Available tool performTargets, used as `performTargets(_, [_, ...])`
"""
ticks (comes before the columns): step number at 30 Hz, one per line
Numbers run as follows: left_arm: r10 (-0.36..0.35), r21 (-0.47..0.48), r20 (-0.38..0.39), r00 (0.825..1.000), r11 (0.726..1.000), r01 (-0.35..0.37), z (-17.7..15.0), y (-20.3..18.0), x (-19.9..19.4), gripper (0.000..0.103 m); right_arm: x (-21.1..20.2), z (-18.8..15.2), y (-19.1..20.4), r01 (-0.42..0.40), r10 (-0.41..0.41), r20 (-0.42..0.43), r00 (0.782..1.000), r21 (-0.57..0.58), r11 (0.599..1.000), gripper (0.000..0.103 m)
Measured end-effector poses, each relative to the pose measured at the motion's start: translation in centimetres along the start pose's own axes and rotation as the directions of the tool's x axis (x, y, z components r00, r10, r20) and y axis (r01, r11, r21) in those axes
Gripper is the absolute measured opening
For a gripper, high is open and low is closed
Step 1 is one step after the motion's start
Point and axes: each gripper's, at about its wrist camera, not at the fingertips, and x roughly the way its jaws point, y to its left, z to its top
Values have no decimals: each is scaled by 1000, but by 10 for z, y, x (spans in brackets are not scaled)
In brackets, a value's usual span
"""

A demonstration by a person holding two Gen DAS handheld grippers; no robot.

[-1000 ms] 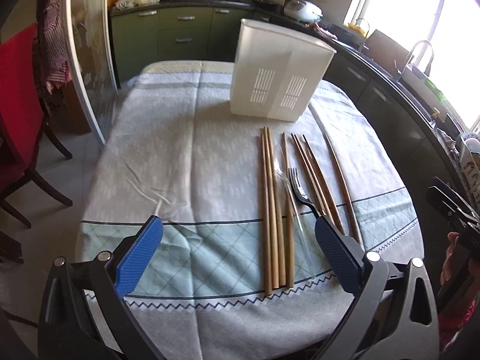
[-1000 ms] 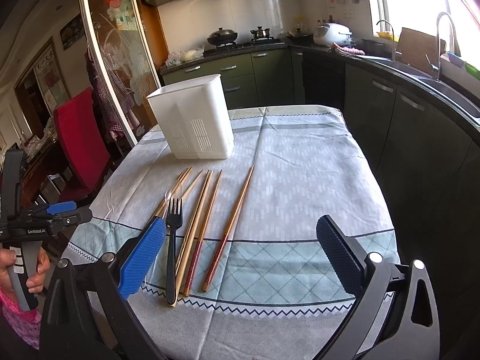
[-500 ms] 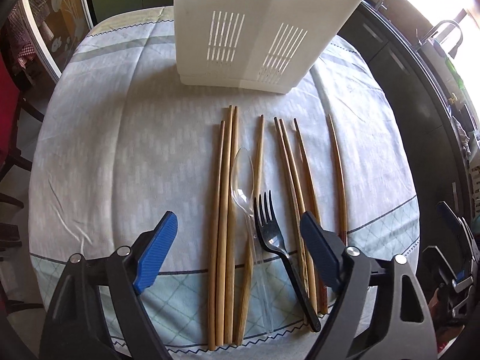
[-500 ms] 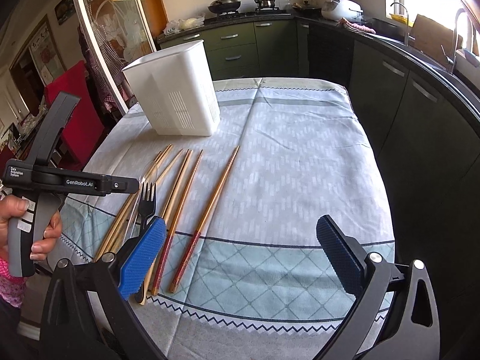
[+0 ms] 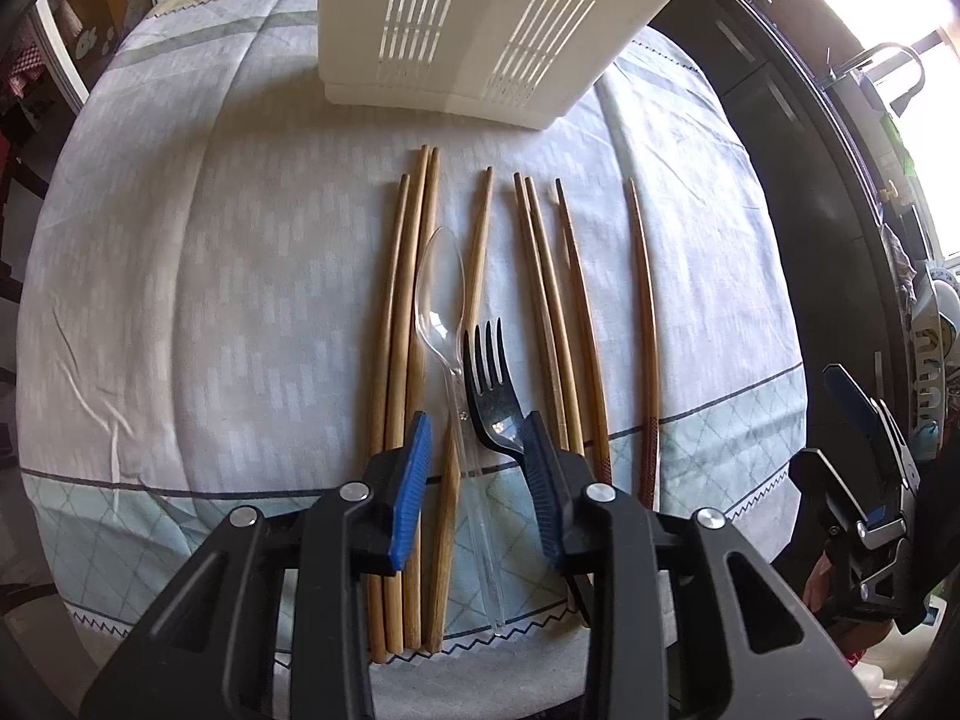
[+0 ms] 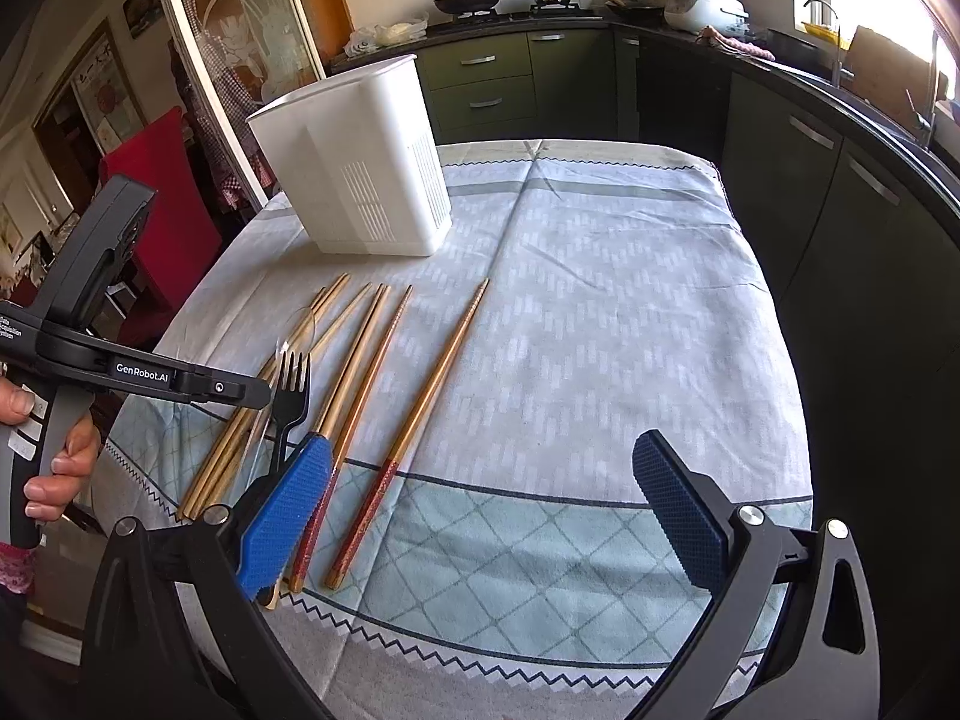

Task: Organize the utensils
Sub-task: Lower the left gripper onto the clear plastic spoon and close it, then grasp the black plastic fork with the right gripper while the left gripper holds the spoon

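Note:
Several wooden chopsticks [image 5: 414,312], a clear plastic spoon [image 5: 435,300] and a black fork [image 5: 489,372] lie in a row on the tablecloth [image 5: 210,300]. A white slotted utensil holder [image 5: 468,24] stands behind them. My left gripper [image 5: 477,426] points steeply down over the row with its jaws closing. One chopstick, the spoon handle and the fork neck lie between its blue pads, and the right pad is at the fork. In the right wrist view my right gripper [image 6: 480,444] hovers open over the red-ended chopsticks [image 6: 366,510], beside the fork [image 6: 291,390] and the holder [image 6: 360,168].
The near table edge [image 6: 480,666] runs just under both grippers. A hand [image 6: 54,468] holds the left gripper body [image 6: 180,381]. A red chair [image 6: 162,198] stands at the left, dark cabinets [image 6: 840,192] at the right. Bare cloth [image 6: 600,330] lies right of the chopsticks.
My left gripper has moved forward and down over the utensils, and its jaws have narrowed from wide apart to around the spoon handle and fork neck. The right gripper has dipped slightly closer to the table.

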Motion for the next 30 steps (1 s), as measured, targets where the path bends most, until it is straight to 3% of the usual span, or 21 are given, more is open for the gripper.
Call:
performTargets(3, [0, -3, -9, 1000, 1000, 0, 4, 3, 1, 27, 2, 0, 1, -2, 2, -3, 1000, -1, 1000, 99])
performTargets(7, [-18, -19, -43, 999, 1000, 17, 8, 7, 12, 12, 1, 1, 3, -2, 2, -1, 1000, -6, 1000, 99])
performTargets(16, [-42, -41, -43, 998, 998, 40, 11, 19, 17, 11, 1, 3, 6, 4, -4, 0, 1000, -18, 1000, 99])
performTargets(24, [-35, -5, -32, 999, 999, 35, 9, 13, 14, 4, 3, 3, 15, 22, -23, -19, 1000, -52, 998, 99])
performTargets(30, [-24, 31, 3, 1000, 999, 24, 7, 10, -1, 4, 10, 10, 37, -10, 3, -79, 997, -91, 996, 99])
